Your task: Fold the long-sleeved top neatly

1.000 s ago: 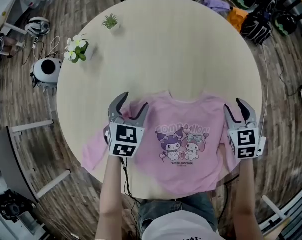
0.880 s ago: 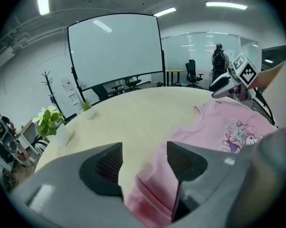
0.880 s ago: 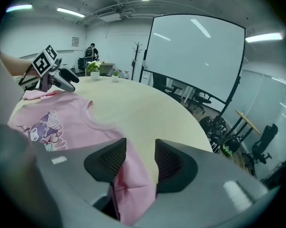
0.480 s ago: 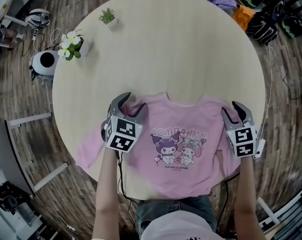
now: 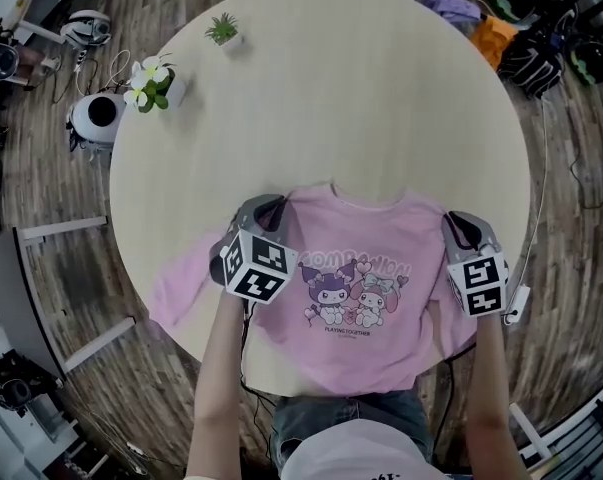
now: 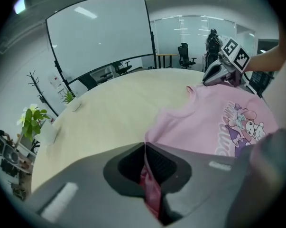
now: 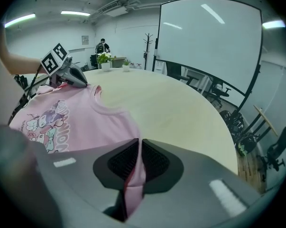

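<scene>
A pink long-sleeved top (image 5: 366,288) with two cartoon characters printed on the chest lies face up on a round, pale wooden worktop (image 5: 381,98). It sits at the edge nearest the person, with its neckline pointing away from them. One pink sleeve (image 5: 181,290) spreads out to the picture's left, reaching the worktop's rim.

The person holds a tool in each hand, one at each shoulder of the top. The grey left gripper (image 5: 266,208), which carries a cube of black-and-white square markers, points steeply down at the shoulder on the left of the head view. Its jaws are closed, and a fold of pink fabric is pinched between them.

The matching right gripper (image 5: 457,222) points down at the opposite shoulder. Its jaws have just been closing and now clamp a strip of the same pink fabric.

Further across the worktop, well apart from the top, stand a small pot of white flowers (image 5: 153,83) and a tiny green potted plant (image 5: 223,31). Dark wooden floorboards (image 5: 51,198) surround the worktop.
</scene>
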A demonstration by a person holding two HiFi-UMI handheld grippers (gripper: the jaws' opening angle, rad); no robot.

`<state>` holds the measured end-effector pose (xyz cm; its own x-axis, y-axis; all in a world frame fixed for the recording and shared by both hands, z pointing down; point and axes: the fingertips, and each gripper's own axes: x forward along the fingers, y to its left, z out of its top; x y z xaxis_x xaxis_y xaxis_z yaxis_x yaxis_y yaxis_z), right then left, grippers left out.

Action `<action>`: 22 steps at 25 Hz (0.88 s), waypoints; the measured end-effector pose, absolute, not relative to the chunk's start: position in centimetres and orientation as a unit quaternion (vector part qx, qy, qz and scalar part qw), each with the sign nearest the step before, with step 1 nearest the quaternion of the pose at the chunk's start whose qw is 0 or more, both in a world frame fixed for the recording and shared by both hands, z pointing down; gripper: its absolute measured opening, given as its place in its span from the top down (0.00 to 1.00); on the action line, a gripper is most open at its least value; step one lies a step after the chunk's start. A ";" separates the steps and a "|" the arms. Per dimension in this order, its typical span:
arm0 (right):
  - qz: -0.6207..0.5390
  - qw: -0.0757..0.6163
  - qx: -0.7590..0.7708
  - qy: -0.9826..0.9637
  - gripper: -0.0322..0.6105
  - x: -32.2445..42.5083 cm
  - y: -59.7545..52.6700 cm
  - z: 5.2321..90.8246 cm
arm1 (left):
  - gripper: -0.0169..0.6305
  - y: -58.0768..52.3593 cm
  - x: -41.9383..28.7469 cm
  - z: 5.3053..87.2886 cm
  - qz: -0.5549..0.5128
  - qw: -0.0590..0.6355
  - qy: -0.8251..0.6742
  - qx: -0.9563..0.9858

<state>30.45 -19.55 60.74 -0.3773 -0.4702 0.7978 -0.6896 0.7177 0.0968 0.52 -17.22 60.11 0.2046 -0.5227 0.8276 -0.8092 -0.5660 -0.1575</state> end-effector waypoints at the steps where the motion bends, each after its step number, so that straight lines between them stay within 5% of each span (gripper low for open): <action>1: 0.127 0.433 0.351 -0.821 0.88 30.5 -19.5 60.7 | 0.96 -17.2 0.5 59.9 0.449 0.161 -0.445 0.758; 11: 0.092 0.385 0.372 -0.840 0.88 29.9 -19.7 56.2 | 0.96 -17.0 -0.9 55.4 0.377 0.162 -0.510 0.757; 22: -0.015 0.303 0.413 -0.859 0.88 27.0 -20.0 44.4 | 0.96 -15.5 -4.3 44.4 0.287 0.085 -0.593 0.747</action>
